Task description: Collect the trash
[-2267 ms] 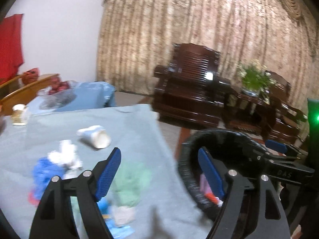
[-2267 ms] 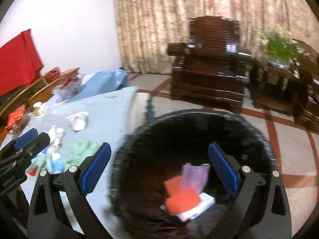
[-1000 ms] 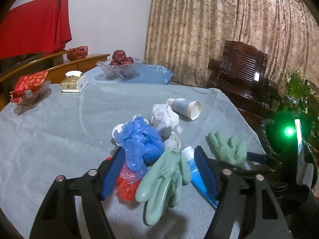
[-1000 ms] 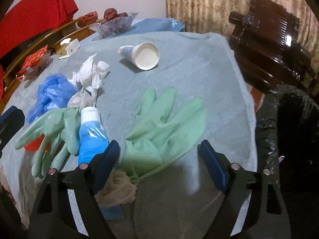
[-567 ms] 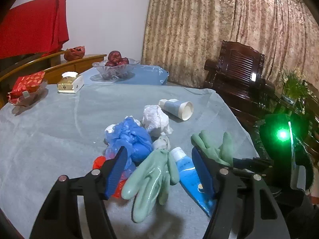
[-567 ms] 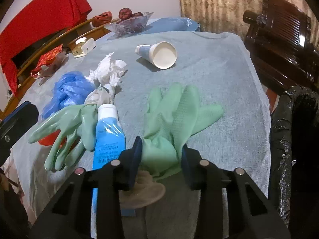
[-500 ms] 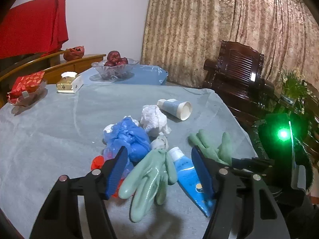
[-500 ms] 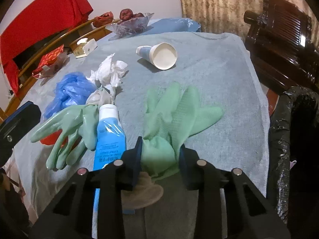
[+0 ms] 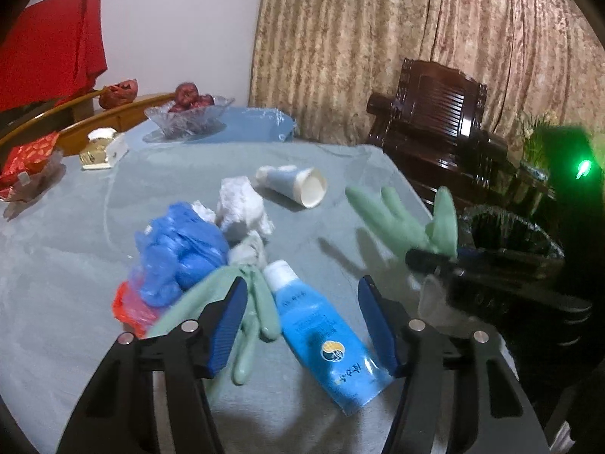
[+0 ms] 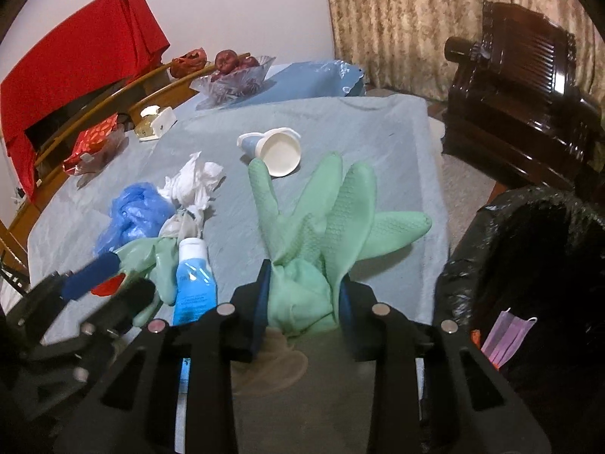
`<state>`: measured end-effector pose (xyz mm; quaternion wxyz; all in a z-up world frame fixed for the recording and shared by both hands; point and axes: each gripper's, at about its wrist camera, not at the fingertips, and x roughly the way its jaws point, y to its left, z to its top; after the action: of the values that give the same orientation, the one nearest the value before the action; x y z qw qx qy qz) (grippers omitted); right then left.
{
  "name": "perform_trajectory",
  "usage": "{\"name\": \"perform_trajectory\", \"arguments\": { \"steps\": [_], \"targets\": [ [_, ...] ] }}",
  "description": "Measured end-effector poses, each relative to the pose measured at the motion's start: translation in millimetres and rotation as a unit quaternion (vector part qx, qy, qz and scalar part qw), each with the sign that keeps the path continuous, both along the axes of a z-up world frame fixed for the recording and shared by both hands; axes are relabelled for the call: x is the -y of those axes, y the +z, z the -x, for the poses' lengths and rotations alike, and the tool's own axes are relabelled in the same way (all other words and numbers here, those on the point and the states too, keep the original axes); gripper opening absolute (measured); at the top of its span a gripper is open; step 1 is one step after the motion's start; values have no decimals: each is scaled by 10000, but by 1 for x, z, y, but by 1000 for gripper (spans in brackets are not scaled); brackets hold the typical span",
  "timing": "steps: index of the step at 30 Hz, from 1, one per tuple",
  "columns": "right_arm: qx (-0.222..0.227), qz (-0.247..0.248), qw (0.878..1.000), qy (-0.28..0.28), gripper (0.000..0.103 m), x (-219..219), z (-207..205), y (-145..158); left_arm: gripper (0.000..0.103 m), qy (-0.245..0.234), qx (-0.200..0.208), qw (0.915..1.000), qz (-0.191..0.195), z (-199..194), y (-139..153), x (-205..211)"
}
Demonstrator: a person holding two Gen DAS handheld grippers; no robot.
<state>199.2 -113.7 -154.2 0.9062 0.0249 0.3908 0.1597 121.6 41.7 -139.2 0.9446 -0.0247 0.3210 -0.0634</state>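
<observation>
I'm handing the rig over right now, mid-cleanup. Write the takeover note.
Right gripper: shut on one green glove, lifted off the table.
Left gripper: jaws have just been closing, not yet gripping; the blue tube lies between them, beside the second glove.
Bin, at the table's right edge, already holds a purple mask.
Left: bin the glove, then tube, second glove, blue bag, white tissue, paper cup.

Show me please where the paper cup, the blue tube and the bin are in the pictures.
paper cup (image 9: pixel 298 187): left wrist view, on its blue side wall.
blue tube (image 9: pixel 321 335): left wrist view, on the middle of its body.
bin (image 10: pixel 491 234): right wrist view, on its black-lined rim.
</observation>
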Motion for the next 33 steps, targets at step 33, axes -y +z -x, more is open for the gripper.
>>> {"name": "perform_trajectory", "arguments": {
  "steps": [33],
  "targets": [
    [-10,-28,9999,-113,31,12,-9,-8,55,-116,-610,9980,79,-47,-28,21]
  ]
}}
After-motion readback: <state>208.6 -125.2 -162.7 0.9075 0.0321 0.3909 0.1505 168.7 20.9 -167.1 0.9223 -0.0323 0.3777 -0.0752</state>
